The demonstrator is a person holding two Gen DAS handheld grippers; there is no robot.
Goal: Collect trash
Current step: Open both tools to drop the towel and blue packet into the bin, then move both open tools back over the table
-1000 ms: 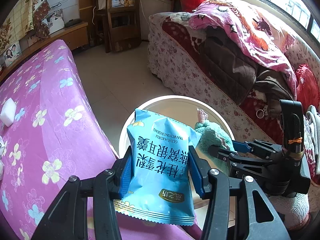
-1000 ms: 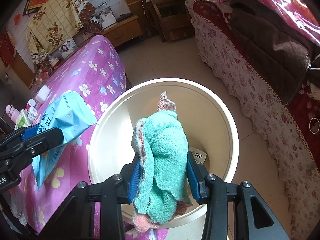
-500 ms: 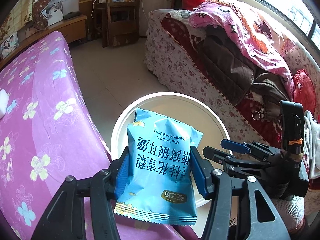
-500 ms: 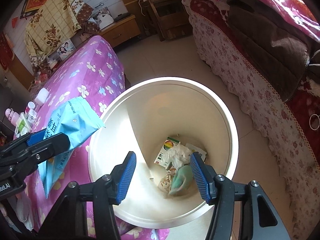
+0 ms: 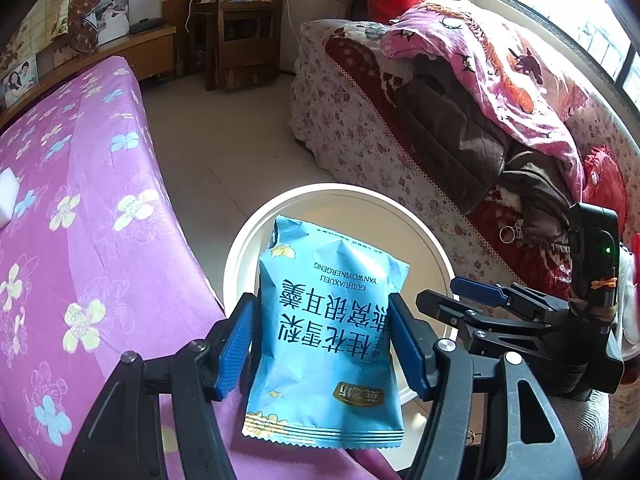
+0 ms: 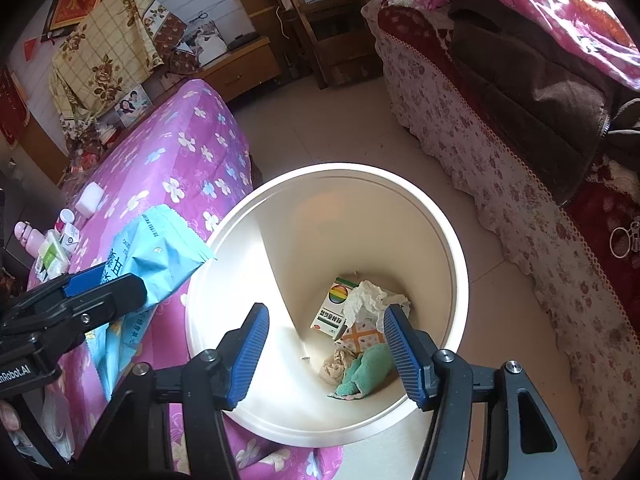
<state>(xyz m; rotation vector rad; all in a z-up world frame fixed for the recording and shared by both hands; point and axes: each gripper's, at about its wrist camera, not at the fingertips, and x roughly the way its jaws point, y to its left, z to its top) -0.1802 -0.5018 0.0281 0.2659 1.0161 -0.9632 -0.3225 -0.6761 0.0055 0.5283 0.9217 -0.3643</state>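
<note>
My left gripper [image 5: 322,346] is shut on a light blue snack bag [image 5: 328,332] and holds it over the near left rim of a white round bin [image 5: 344,194]. The bag also shows in the right wrist view [image 6: 152,256], at the bin's left rim. My right gripper [image 6: 326,354] is open and empty above the bin [image 6: 452,240]. At the bin's bottom lie a green cloth [image 6: 366,372], crumpled white paper [image 6: 368,300] and a small box [image 6: 334,312].
A table with a purple flowered cloth [image 5: 68,208] stands left of the bin, with a white block [image 6: 90,198] and small bottles [image 6: 30,238] on it. A sofa with blankets [image 5: 480,92] is to the right. Tiled floor [image 5: 224,160] lies between them.
My right gripper opened and dropped the green cloth into the bin. My left gripper with the blue bag moved slightly toward the bin.
</note>
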